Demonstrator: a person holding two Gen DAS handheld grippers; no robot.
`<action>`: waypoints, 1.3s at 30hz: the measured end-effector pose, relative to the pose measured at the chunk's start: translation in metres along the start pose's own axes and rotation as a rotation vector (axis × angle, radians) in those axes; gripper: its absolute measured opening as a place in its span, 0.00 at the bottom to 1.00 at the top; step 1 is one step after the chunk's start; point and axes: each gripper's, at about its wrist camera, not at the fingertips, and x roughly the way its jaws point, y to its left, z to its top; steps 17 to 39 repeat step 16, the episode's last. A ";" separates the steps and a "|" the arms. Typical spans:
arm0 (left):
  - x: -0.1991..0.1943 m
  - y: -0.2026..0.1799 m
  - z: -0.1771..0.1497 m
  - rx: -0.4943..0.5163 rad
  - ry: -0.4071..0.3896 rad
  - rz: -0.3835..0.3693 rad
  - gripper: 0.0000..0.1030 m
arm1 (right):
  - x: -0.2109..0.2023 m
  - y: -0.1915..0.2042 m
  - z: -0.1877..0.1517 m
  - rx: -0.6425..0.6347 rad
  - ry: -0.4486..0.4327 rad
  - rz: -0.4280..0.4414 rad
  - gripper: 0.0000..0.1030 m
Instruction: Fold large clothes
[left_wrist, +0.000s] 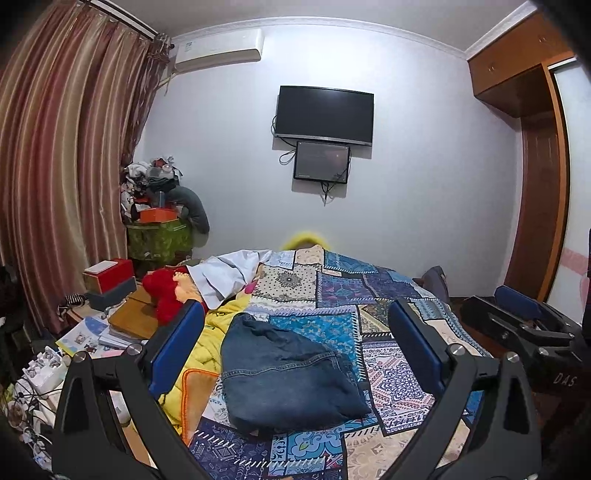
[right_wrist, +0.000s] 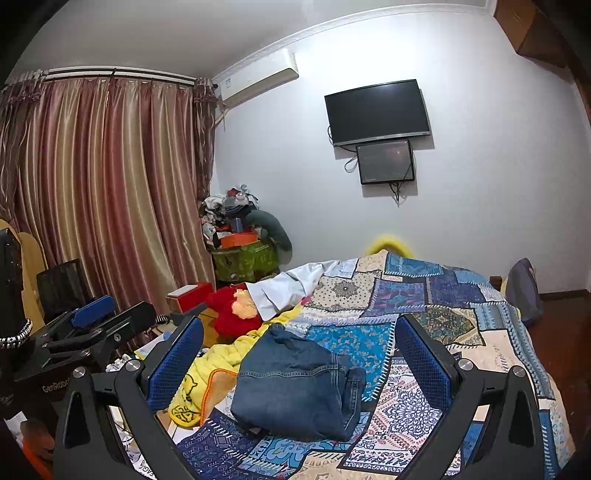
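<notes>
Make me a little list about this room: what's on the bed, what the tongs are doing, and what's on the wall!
place: bedroom
bed cover: patchwork quilt
main garment: folded jeans lying on the quilt
beside it: yellow blanket, white cloth, red plush toy
left tongs: open, holding nothing
right tongs: open, holding nothing
wall: black TV, smaller screen under it, air conditioner
window side: striped curtains

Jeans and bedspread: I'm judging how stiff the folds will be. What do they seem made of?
The jeans look like blue denim, matte, with pale stitched seams and thick, rounded creases, so probably stiff. The bedspread looks like thin printed cloth in a patchwork pattern, lying flat with a dull finish; the fibre cannot be told.
</notes>
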 end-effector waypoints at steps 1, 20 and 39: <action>-0.001 0.000 0.000 0.000 -0.001 -0.002 0.97 | 0.000 0.000 0.000 0.000 0.000 0.000 1.00; -0.003 -0.003 0.002 0.002 -0.006 -0.006 0.97 | -0.001 -0.002 0.001 0.002 -0.002 0.001 1.00; -0.003 -0.003 0.002 0.002 -0.006 -0.006 0.97 | -0.001 -0.002 0.001 0.002 -0.002 0.001 1.00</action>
